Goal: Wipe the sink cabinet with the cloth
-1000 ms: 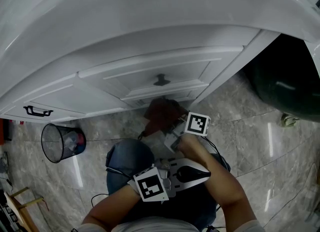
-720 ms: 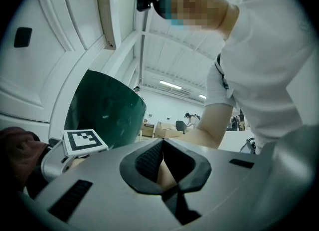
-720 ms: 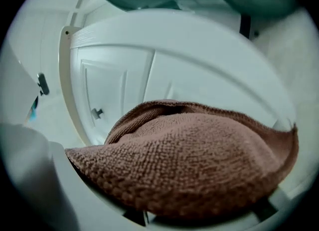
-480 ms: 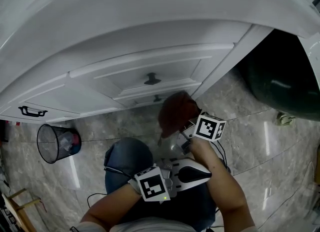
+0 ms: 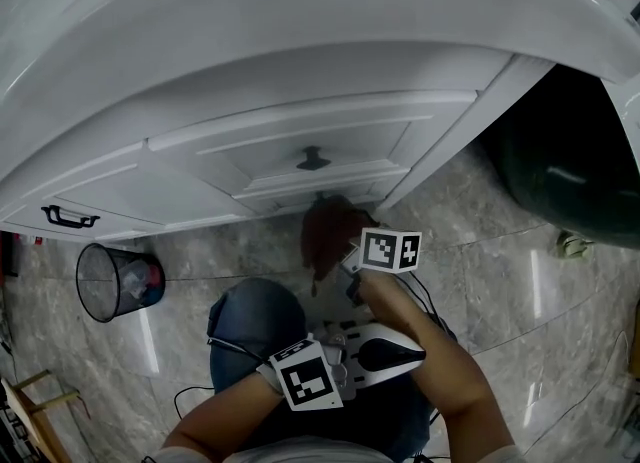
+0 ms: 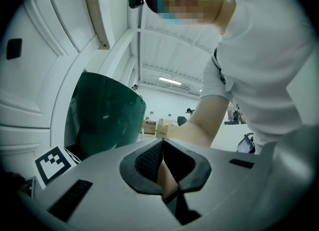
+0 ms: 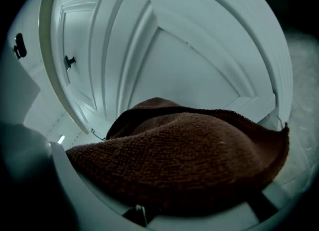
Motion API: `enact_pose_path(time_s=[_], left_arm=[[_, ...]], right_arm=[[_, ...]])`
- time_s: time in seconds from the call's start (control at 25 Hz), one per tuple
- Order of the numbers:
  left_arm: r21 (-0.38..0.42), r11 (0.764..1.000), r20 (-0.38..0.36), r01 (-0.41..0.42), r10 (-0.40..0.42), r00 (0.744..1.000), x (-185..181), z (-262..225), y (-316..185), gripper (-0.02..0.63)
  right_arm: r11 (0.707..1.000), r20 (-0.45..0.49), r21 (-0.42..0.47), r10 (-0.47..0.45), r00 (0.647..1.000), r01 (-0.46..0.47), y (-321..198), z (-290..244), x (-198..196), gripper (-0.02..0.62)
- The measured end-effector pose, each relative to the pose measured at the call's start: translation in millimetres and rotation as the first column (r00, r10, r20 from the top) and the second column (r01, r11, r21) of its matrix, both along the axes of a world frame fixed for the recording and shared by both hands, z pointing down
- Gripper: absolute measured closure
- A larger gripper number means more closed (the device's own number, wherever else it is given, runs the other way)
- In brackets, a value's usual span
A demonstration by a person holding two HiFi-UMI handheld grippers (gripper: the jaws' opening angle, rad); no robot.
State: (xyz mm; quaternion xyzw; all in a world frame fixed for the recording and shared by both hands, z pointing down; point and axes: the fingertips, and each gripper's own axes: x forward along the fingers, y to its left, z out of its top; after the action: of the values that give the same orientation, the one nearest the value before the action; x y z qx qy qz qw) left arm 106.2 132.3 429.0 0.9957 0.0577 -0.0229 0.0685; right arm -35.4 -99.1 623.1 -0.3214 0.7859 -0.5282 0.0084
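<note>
**Brown cloth meets the foot of the sink cabinet**

A person crouched on a grey tiled floor [image 5: 480, 241] holds a brown cloth [image 5: 326, 233] low against the white sink cabinet [image 5: 250, 141], just below the door with the dark knob [image 5: 312, 159]. The right gripper [image 5: 350, 255] is clamped on the cloth, which bunches over both jaws and fills the lower half of the right gripper view. Beyond it stand the cabinet's raised panel mouldings [image 7: 199, 75]. Whether the cloth is actually touching the panel is hidden behind its own folds.

The left gripper [image 5: 408, 353] rests by the person's lap, well back from the cabinet. Its jaws are together with nothing between them, and it takes no part in the wiping. A wire wastebasket [image 5: 120, 283] stands off to the left, and a dark green bin [image 5: 560, 171] stands beside the cabinet's right corner.

The wiping appears to be under way on the lower front. To do it well, the cloth's broad face should probably lie flat on the panel, with steady pressure and overlapping strokes. It should follow the moulding grooves, where dirt tends to collect. The grip should stay firm so the bunched cloth does not slip free.
</note>
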Motion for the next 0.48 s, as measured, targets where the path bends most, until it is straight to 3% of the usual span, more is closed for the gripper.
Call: enact_pose_path(time_s=[0.28,0.48], left_arm=[[-0.008,1.0,0.009,0.002,-0.002,1.0,2,4,-6,0.595],[-0.007,1.0,0.01,0.004,-0.004,1.0,-2,9,-13,0.595]], right_arm=[[0.999,0.073,0.025,0.027,0.997,-0.029,-17,-3,-10,0.545],[0.998,0.048,0.057,0.013,0.999,-0.016,-18,-7,-11,0.546]])
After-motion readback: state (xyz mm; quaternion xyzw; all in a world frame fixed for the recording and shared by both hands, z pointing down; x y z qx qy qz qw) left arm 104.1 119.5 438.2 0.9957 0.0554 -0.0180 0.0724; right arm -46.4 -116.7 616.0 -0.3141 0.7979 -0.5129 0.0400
